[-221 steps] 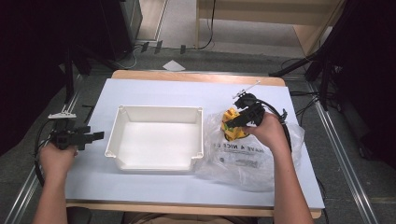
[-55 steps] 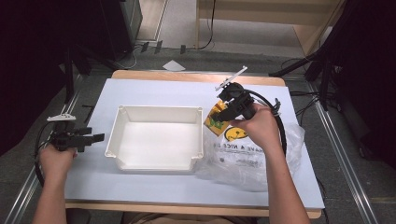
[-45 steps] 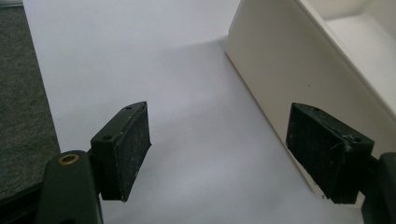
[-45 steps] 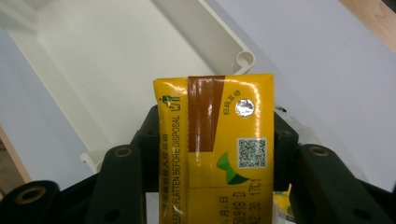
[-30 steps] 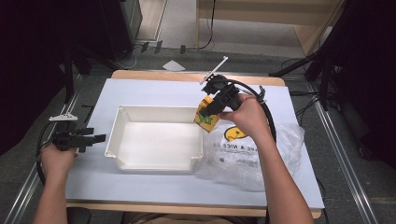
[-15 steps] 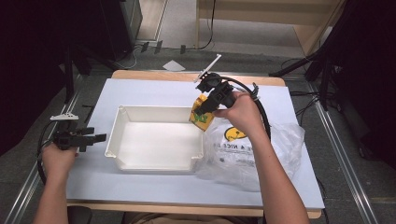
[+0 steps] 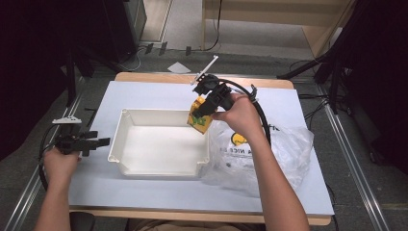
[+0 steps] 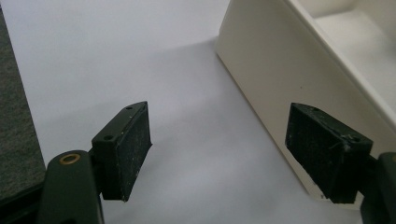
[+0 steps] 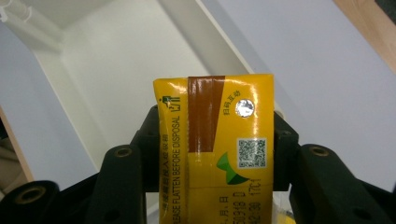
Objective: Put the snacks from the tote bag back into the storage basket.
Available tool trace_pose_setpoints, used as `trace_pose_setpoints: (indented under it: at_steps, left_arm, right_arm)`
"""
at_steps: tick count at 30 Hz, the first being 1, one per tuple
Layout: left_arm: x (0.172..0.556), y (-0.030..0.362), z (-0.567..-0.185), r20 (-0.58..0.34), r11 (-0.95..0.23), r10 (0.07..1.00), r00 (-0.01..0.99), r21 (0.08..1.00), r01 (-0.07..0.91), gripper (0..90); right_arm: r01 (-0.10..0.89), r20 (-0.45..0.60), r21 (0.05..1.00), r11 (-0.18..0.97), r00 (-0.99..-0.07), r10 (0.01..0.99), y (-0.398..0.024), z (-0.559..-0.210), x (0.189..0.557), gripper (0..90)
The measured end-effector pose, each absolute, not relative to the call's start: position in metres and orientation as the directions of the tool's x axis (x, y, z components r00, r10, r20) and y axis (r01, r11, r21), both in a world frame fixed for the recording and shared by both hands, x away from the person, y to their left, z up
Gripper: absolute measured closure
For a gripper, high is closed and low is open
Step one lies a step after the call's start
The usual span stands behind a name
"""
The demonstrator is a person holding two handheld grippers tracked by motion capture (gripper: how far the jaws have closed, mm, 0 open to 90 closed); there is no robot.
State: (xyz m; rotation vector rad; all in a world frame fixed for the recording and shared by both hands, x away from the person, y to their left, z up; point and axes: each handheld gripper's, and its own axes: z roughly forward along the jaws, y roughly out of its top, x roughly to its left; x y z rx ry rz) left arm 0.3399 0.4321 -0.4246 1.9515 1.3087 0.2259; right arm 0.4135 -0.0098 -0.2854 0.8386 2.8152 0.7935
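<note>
A yellow drink carton (image 7: 200,119) with a brown stripe (image 9: 215,140) is clamped between the jaws of my right gripper (image 7: 204,114), shut on its two sides. It hangs over the far right corner of the white tray (image 7: 126,144), whose inside (image 9: 135,60) lies below it. My left gripper (image 7: 98,142) rests at the table's left edge, open, with nothing between its pads (image 8: 128,149). The tray's outer wall (image 8: 271,79) stands just beside its right pad.
A crumpled clear plastic bag (image 7: 269,149) with yellow print lies right of the tray, under my right forearm. The blue-white table sheet (image 7: 154,94) runs bare behind the tray. Stands and cables surround the table on the floor.
My right gripper has carried the carton leftward from above the bag to the tray's far right corner. The left gripper has stayed put.
</note>
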Motion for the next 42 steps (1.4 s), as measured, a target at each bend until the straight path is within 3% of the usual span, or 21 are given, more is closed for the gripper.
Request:
trace_pose_setpoints:
  at_steps: [6, 42]
  left_arm:
    - [0.342, 0.433, -0.425, -0.289, -0.170, 0.840, 0.459, 0.664, 0.729, 25.0]
    - [0.343, 0.434, -0.424, -0.285, -0.176, 0.837, 0.467, 0.668, 0.723, 25.5]
  right_arm:
    - [0.482, 0.071, 0.528, 0.699, -0.846, 0.529, -0.001, -0.286, 0.417, 54.2]
    - [0.512, 0.085, 0.397, 0.761, -0.847, 0.525, 0.030, -0.348, 0.440, 54.0]
